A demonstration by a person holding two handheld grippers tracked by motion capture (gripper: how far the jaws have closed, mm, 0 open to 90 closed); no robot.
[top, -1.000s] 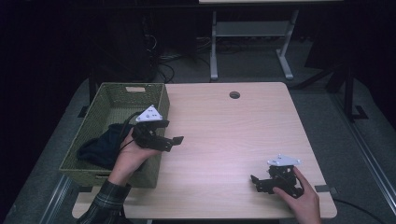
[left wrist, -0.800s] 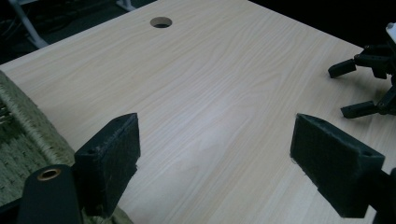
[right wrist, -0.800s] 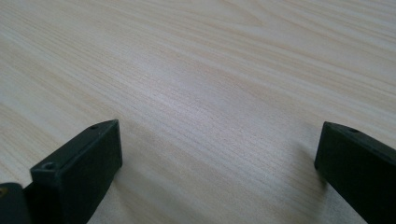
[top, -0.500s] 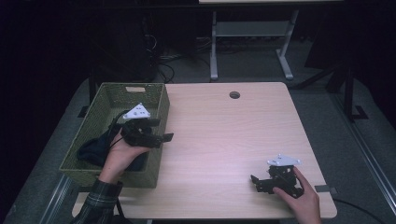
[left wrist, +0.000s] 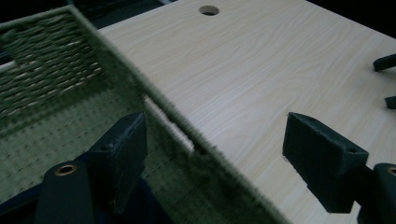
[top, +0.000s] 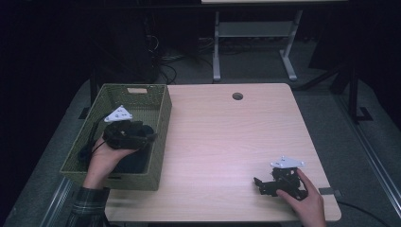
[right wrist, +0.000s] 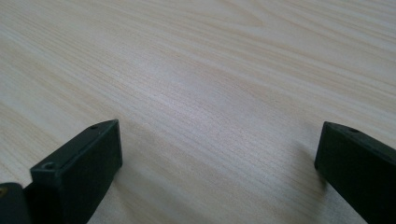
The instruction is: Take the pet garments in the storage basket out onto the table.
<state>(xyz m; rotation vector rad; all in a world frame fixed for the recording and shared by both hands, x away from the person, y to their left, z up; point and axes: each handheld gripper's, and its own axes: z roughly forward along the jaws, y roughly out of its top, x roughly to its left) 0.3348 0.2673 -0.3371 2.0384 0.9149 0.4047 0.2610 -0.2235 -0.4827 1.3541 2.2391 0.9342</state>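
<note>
A green woven basket [top: 163, 118] stands on the left part of the light wooden table [top: 227, 137], with a dark cloth [top: 135, 163] lying inside it. A hand holds my left gripper [top: 150, 135] over the basket, pointing right toward the basket's right wall. In the left gripper view that wall's rim [left wrist: 187, 135] runs between the jaws of the left gripper [left wrist: 217, 140]. The jaws have just been closing a little but stand wide apart, and neither pad presses on anything. My right gripper [top: 257, 183] rests near the table's front right corner. Its open jaws [right wrist: 215, 144] have bare wood between them.
A round cable hole [top: 237, 96] sits near the table's far edge. Beyond the table stands the white frame of another desk [top: 255, 33], with cables on the dark floor. The right gripper's jaw tips [left wrist: 385, 63] show far off in the left gripper view.
The left hand has carried its gripper leftward, from above the basket's right wall to over the basket's inside. The right hand and its gripper have kept still.
</note>
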